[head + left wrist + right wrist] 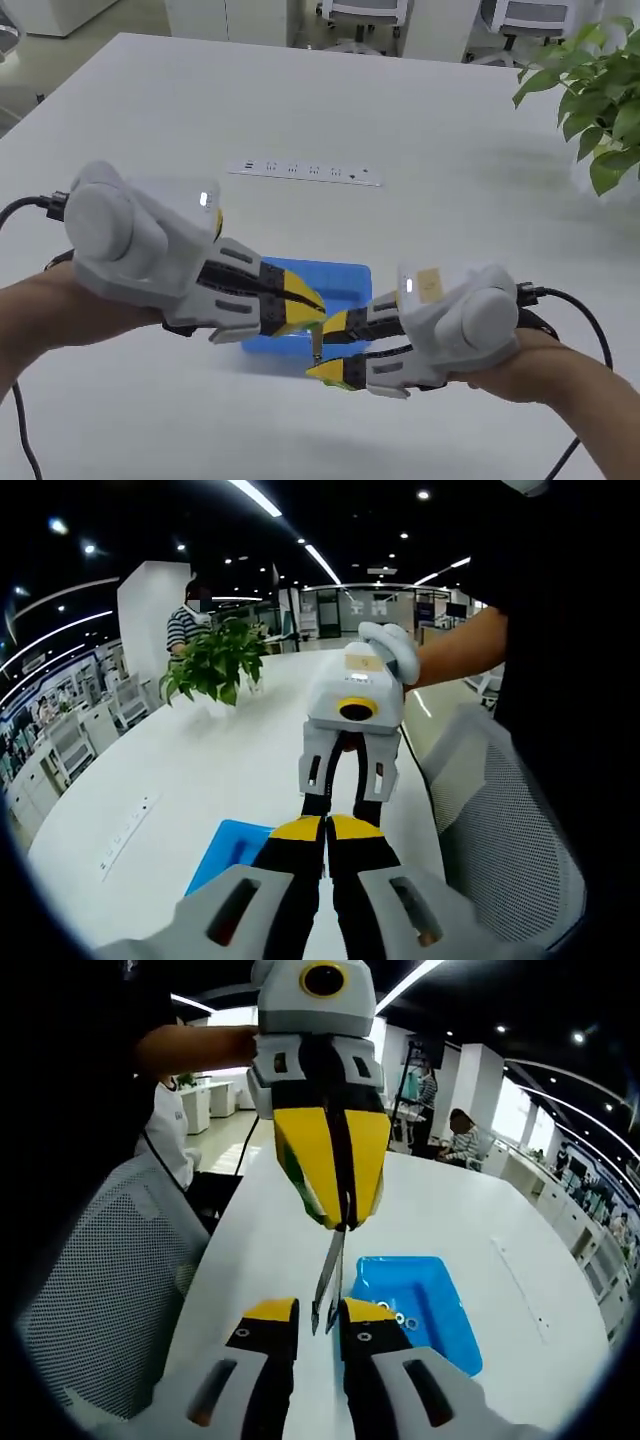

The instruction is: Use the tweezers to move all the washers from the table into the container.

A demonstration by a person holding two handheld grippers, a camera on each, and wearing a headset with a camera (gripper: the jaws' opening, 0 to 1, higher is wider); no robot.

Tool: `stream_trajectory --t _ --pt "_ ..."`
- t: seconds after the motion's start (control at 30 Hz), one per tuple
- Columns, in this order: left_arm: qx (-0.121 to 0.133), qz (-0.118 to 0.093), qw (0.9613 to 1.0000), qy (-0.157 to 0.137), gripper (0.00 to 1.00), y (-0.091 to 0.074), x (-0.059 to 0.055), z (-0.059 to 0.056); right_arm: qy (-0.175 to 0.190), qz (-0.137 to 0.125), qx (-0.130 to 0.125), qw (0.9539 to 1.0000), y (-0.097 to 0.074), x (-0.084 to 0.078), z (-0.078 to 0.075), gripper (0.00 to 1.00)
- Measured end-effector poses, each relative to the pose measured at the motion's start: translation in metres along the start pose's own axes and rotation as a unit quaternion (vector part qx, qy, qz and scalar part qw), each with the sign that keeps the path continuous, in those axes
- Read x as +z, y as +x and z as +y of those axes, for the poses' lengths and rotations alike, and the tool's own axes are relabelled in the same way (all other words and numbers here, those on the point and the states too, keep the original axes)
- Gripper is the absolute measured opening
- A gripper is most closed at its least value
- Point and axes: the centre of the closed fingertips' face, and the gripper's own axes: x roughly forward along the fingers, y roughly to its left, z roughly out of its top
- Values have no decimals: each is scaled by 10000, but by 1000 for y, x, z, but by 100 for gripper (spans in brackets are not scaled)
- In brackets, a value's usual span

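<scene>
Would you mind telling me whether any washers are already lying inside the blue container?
Yes, the right gripper view shows a few small washers lying on the floor of the blue container.

The left tool point(315, 303) and right tool point(322, 347) are pale grey, with black jaws tipped yellow. The container point(340, 280) is bright blue and the washers point(395, 1315) in it are silvery. The tweezers point(330, 1280) are steel-grey, the worktop point(300, 110) white, and the plant point(600, 100) beyond the container green.

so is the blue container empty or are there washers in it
Not empty: the right gripper view shows a few small washers lying inside the blue container.
</scene>
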Motion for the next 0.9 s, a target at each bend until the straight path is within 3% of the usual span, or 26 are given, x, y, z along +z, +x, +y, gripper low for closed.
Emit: stream_trajectory --t 0.4,0.9 --pt "11 -26 10000 -10 4 -2 -1 -1 -77 13 -91 9999 -2 -1 -4 10" --pt "-25 330 9994 -40 5 -10 -22 -3 -264 242 1 9994 -2 -10 -1 9"
